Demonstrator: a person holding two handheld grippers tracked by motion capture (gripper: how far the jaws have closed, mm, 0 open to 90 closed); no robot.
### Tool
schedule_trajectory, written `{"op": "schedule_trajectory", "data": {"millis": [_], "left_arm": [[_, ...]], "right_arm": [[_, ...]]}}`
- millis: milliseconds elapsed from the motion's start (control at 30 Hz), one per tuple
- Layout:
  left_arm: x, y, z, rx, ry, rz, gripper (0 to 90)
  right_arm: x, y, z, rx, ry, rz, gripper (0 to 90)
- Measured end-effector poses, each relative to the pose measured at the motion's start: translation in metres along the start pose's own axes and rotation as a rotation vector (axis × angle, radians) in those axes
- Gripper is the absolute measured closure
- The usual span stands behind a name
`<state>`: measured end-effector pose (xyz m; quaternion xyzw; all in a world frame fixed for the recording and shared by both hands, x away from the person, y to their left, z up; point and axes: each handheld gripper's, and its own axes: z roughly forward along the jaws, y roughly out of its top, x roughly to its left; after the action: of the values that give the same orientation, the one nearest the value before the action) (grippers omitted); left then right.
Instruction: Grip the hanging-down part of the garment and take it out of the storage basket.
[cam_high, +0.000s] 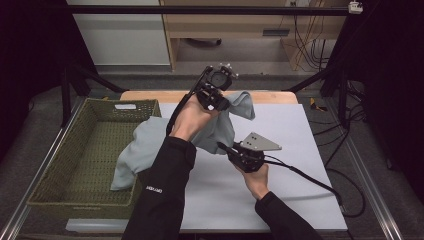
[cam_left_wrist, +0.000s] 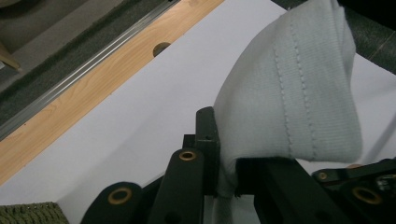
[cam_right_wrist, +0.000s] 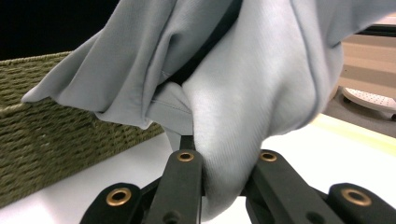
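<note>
White tabletop (cam_high: 280, 200), both grippers' jaws clamped on grey cloth (cam_high: 150, 145) beside basket (cam_high: 60, 165)

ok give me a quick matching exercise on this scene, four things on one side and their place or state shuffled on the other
Things:
1. left gripper
2. right gripper
3. grey garment
4. woven basket

Place or state:
A. olive green, at the table's left
B. shut on a stitched hem, raised at the far side
C. draped from the basket up to both grippers
D. shut on a fold, nearer the person

Pairs: 1-B, 2-D, 3-C, 4-A
</note>
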<state>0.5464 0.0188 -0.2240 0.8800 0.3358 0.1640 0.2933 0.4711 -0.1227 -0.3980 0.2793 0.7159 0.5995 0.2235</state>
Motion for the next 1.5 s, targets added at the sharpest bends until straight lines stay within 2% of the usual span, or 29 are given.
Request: {"op": "schedule_trajectory", "data": {"millis": [33,67,200,233,300,333,467,667,800,933,1000,1067,1133,1167,1267,1300,1333,1367,1467,1500], "left_arm": [[-0.001,0.000,0.000,0.008,-0.002,0.008,82.5],[-0.001,0.000,0.000,0.007,-0.003,0.011,82.5],[-0.002,0.001,0.001,0.003,-0.010,0.007,82.5],[-0.004,0.002,0.002,0.009,-0.013,0.014,82.5],[-0.005,0.002,0.003,0.012,-0.013,0.017,82.5],[-0.007,0.003,0.005,-0.001,-0.019,0.004,82.5],[-0.011,0.006,0.009,0.017,-0.029,0.030,82.5],[-0.016,0.009,0.014,0.016,-0.045,0.039,82.5],[-0.020,0.011,0.015,0.017,-0.052,0.042,82.5],[-0.023,0.013,0.018,0.025,-0.056,0.051,82.5],[-0.024,0.013,0.019,0.026,-0.053,0.053,82.5],[-0.024,0.013,0.020,0.025,-0.051,0.047,82.5],[-0.024,0.013,0.020,0.024,-0.047,0.046,82.5],[-0.024,0.013,0.020,0.024,-0.044,0.047,82.5],[-0.023,0.011,0.019,0.024,-0.029,0.044,82.5],[-0.023,0.011,0.019,0.024,-0.029,0.044,82.5],[-0.022,0.009,0.019,0.019,-0.026,0.039,82.5],[-0.019,0.007,0.019,0.020,-0.027,0.035,82.5],[-0.016,0.004,0.018,0.018,-0.020,0.028,82.5],[-0.016,0.004,0.018,0.018,-0.020,0.028,82.5]], "right_arm": [[0.000,0.000,-0.004,-0.002,0.001,0.007,86.0],[-0.001,0.000,-0.009,-0.001,0.000,-0.007,86.0],[-0.005,0.001,-0.022,-0.006,-0.005,-0.011,86.0],[-0.008,0.002,-0.031,-0.012,-0.006,0.007,86.1],[-0.010,0.002,-0.035,-0.016,-0.014,0.006,86.1],[-0.016,0.002,-0.043,-0.013,-0.028,0.016,86.1],[-0.026,0.002,-0.059,-0.016,-0.045,0.022,86.1],[-0.037,0.004,-0.077,-0.032,-0.083,0.017,86.1],[-0.043,0.007,-0.088,-0.050,-0.105,0.047,86.1],[-0.048,0.007,-0.093,-0.051,-0.118,0.031,86.0],[-0.049,0.005,-0.093,-0.049,-0.143,0.020,85.9],[-0.047,0.004,-0.092,-0.049,-0.134,0.045,85.4],[-0.047,0.003,-0.090,-0.039,-0.130,0.029,85.0],[-0.045,-0.001,-0.086,-0.016,-0.111,0.024,81.6],[-0.041,-0.006,-0.080,-0.002,-0.083,0.023,63.3],[-0.041,-0.006,-0.080,-0.002,-0.083,0.023,63.3],[-0.040,-0.007,-0.079,-0.002,-0.082,0.015,54.1],[-0.038,-0.008,-0.079,-0.007,-0.082,0.014,37.5],[-0.038,-0.007,-0.082,-0.017,-0.098,0.009,15.2],[-0.038,-0.007,-0.082,-0.017,-0.098,0.009,15.2]]}}
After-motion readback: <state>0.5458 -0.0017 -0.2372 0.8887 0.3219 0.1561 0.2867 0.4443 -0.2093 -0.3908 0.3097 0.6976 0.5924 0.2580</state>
